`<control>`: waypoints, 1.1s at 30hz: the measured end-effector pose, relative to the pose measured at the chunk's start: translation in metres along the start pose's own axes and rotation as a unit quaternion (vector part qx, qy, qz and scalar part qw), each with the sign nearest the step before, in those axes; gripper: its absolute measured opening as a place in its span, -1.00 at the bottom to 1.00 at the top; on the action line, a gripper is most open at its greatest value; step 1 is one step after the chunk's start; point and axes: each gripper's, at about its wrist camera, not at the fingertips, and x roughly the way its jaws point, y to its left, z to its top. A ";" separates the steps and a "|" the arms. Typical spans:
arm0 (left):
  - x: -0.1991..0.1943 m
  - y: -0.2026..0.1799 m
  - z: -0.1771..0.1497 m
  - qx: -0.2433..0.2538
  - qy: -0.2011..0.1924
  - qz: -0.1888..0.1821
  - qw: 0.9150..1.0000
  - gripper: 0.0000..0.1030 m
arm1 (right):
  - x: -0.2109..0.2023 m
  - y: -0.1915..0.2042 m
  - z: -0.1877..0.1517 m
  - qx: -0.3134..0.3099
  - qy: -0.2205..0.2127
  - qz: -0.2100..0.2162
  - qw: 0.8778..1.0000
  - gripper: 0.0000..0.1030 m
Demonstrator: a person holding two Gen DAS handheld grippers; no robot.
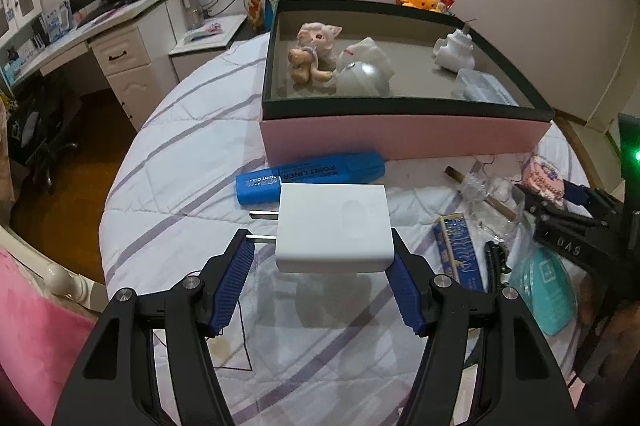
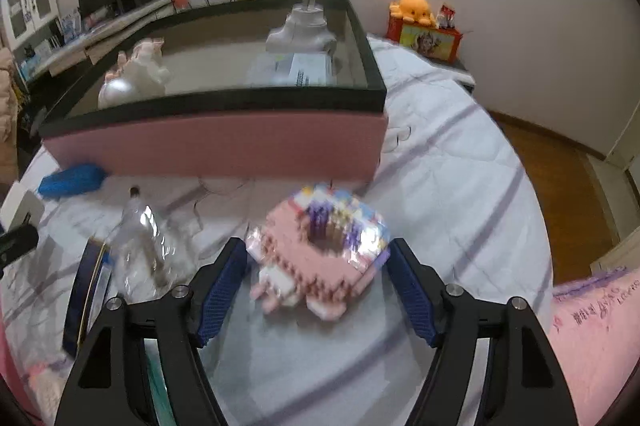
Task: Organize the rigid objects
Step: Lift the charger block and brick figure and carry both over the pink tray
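My left gripper (image 1: 322,250) is shut on a white plug adapter (image 1: 334,228), held above the bed with its prongs pointing left. My right gripper (image 2: 318,258) is shut on a pink block model wrapped in clear film (image 2: 320,246); it also shows in the left wrist view (image 1: 544,177). Ahead stands a pink box with a black rim (image 1: 400,135), also in the right wrist view (image 2: 216,145). Inside it lie a cat figurine (image 1: 314,51), a silver ball (image 1: 366,79), white figures (image 1: 456,49) and a clear case (image 1: 486,87).
On the striped bedspread lie a blue highlighter (image 1: 310,175), a clear glass bottle (image 2: 142,254), a blue pencil box (image 1: 458,250), a black clip (image 1: 496,262) and a teal pouch (image 1: 548,290). A desk (image 1: 80,37) stands left; an orange plush (image 2: 414,7) sits at the back.
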 end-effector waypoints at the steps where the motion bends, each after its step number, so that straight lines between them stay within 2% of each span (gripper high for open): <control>1: 0.001 0.000 0.000 0.000 0.002 0.000 1.000 0.28 | -0.002 0.000 0.002 0.004 -0.004 0.000 1.000 0.23; 5: 0.002 0.000 0.000 -0.001 0.002 -0.004 1.000 0.28 | -0.010 -0.006 0.001 0.018 -0.005 0.002 1.000 0.22; 9: -0.003 -0.003 0.001 0.002 -0.001 -0.006 1.000 0.28 | -0.037 -0.007 -0.001 0.023 -0.030 0.015 0.999 0.22; 16: -0.034 -0.007 0.004 0.010 -0.036 -0.010 0.999 0.28 | -0.111 0.004 -0.003 0.006 -0.108 0.015 0.994 0.22; 25: -0.117 -0.015 0.003 0.029 -0.141 -0.008 0.990 0.28 | -0.203 0.017 -0.022 -0.005 -0.217 0.013 0.976 0.23; 28: -0.144 -0.020 -0.002 0.038 -0.177 0.005 0.984 0.28 | -0.225 0.019 -0.032 -0.004 -0.244 0.012 0.970 0.23; 33: -0.177 -0.023 -0.013 0.039 -0.217 0.008 0.975 0.28 | -0.247 0.023 -0.045 -0.001 -0.273 0.000 0.962 0.23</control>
